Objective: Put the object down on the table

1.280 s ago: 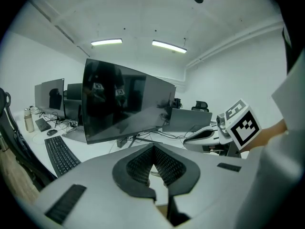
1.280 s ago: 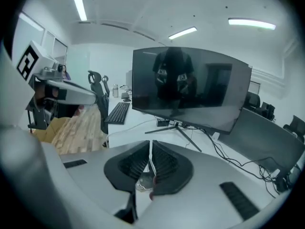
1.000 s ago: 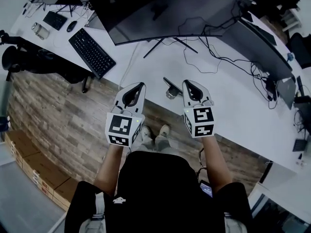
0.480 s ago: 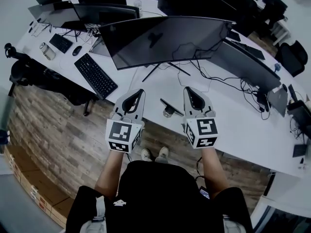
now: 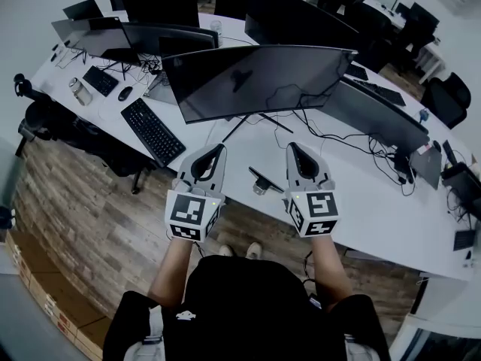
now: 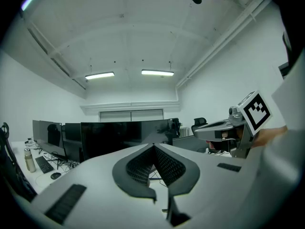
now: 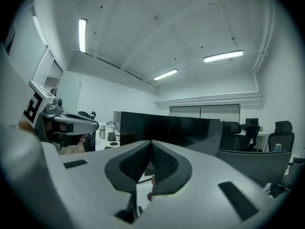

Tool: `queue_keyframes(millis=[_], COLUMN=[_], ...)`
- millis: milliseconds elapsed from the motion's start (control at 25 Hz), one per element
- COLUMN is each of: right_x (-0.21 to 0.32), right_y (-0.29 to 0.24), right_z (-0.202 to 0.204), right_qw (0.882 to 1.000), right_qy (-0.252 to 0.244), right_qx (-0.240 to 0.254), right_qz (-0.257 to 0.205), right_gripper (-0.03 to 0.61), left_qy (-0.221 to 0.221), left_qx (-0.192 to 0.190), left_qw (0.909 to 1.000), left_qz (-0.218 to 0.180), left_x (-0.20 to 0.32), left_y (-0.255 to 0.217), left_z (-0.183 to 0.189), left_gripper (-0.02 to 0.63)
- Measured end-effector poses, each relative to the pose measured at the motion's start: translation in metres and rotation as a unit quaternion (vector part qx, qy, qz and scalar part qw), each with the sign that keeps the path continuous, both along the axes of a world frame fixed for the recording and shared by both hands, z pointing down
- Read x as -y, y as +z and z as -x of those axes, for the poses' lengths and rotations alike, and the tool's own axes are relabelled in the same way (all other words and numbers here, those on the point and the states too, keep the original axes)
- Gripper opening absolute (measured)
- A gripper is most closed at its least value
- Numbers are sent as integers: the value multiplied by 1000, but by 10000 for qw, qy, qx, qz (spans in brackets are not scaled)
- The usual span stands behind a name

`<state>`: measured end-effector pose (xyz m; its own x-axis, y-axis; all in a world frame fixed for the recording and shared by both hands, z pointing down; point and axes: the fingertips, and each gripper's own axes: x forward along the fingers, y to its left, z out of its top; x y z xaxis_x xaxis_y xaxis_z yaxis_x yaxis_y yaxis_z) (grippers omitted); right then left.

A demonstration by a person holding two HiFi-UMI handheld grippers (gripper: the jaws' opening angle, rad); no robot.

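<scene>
A small dark flat object with a grey round base rests on the white table, near its front edge. It lies between my two grippers and touches neither. My left gripper hovers to its left with jaws shut and nothing visible between them. My right gripper hovers to its right, also shut, with nothing seen in its grip. In the left gripper view the jaws meet at the tip, and the right gripper shows at the side. The right gripper view shows its jaws pressed together.
A wide curved monitor stands just beyond the grippers, its stand legs spread on the table. A black keyboard lies to the left, cables trail to the right. More monitors and chairs fill the back. Wooden floor lies below.
Both grippers have risen together, still shut. The head view has tilted up, showing more of the room and desks behind.
</scene>
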<state>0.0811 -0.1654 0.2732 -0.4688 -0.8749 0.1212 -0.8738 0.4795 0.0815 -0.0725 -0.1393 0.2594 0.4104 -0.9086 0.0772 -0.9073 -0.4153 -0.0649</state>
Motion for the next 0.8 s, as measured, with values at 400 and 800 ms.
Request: queue_keyframes(millis=[400,800], right_x=[-2,-6], right_y=[-5,-7], right_z=[2,0], right_qw=[10000,9999], right_qy=[-18,-68], right_qx=[-17,-65], right_qz=[-78,-96], right_gripper=[25,25], left_qy=[-14,4], left_qx=[36,7], left_qw=[9999,10000], left_qz=[-116,-93], left_x=[-1,-5], left_y=[-8,-10], left_z=[1,-5], left_gripper=[12,12])
